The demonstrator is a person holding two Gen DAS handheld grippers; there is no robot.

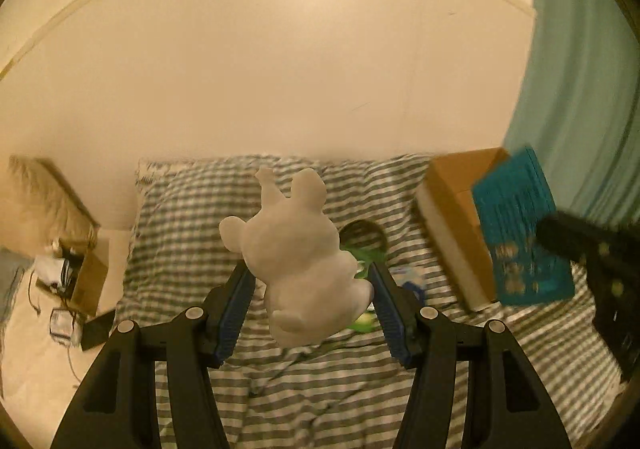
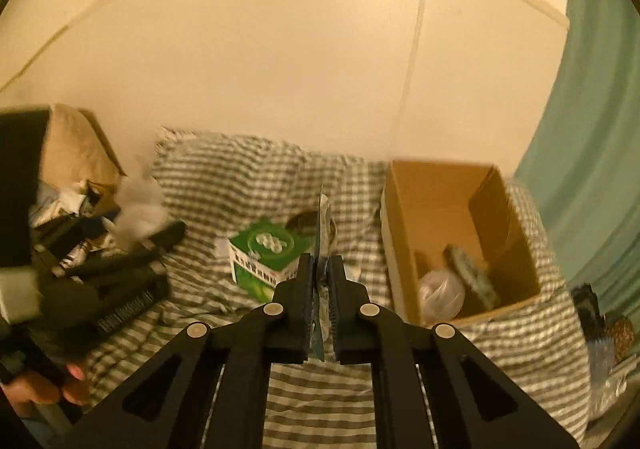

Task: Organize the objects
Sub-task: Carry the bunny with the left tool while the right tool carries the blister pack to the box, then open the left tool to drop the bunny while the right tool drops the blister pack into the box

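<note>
My left gripper (image 1: pixel 310 273) is shut on a white plush toy (image 1: pixel 296 249) and holds it above the striped bed (image 1: pixel 320 389). My right gripper (image 2: pixel 320 261) is shut on a thin teal packet (image 2: pixel 321 225), seen edge-on; in the left wrist view the packet (image 1: pixel 520 233) shows blurred in front of the cardboard box (image 1: pixel 452 217). The open cardboard box (image 2: pixel 460 233) stands on the bed right of my right gripper, with a clear round item (image 2: pixel 440 293) and a dark flat item (image 2: pixel 472 273) inside. A green and white box (image 2: pixel 264 253) lies on the bed just left of the right gripper.
A checked pillow (image 1: pixel 192 217) lies against the cream wall. A teal curtain (image 1: pixel 580 89) hangs at the right. A cluttered cardboard box (image 1: pixel 80 273) and cables sit on the floor at the left. The person's left hand (image 2: pixel 48 385) shows low left in the right wrist view.
</note>
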